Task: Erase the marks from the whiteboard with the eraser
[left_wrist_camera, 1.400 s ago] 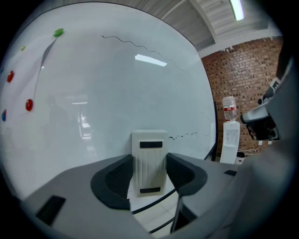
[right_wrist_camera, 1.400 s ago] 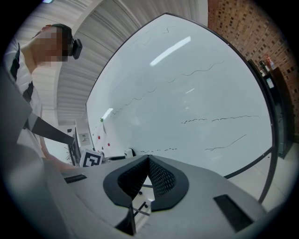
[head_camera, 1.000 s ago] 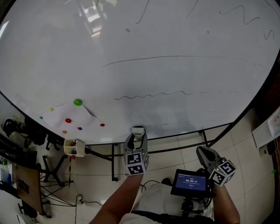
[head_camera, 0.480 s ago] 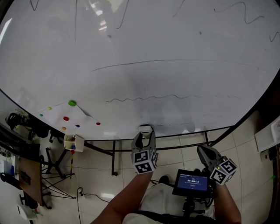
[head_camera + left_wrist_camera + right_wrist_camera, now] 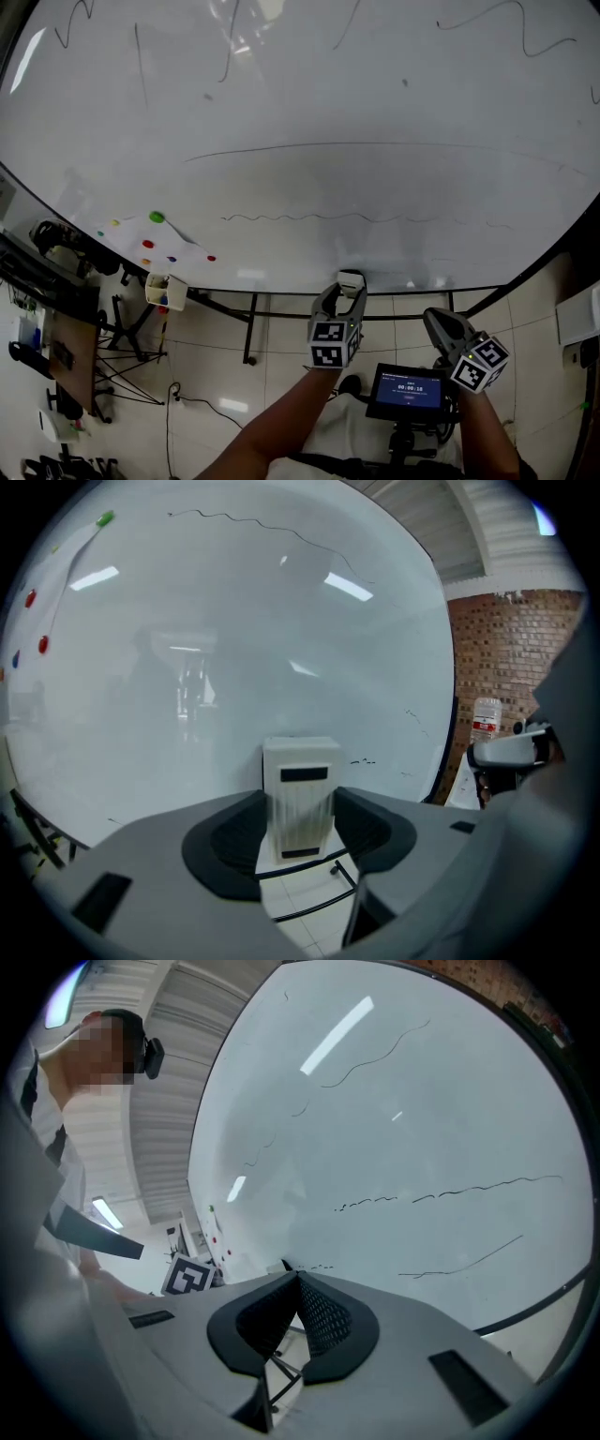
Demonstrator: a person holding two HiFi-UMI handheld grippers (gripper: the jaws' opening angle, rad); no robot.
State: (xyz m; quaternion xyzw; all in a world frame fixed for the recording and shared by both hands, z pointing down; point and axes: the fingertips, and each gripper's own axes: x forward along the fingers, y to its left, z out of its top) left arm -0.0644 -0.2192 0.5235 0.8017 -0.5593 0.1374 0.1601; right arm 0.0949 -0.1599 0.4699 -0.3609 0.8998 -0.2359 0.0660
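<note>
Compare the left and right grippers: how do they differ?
The left gripper is shut on the white eraser; the right gripper has its fingers closed together, empty. The left gripper is up by the lower edge of the whiteboard; the right gripper sits lower, beside the small screen. Both face the whiteboard.

Whiteboard (image 5: 300, 94) — top cut off by the head view's edge. Display (image 5: 406, 392) — print too small to read. Eraser (image 5: 300, 789) flanks hidden by the jaws.
</note>
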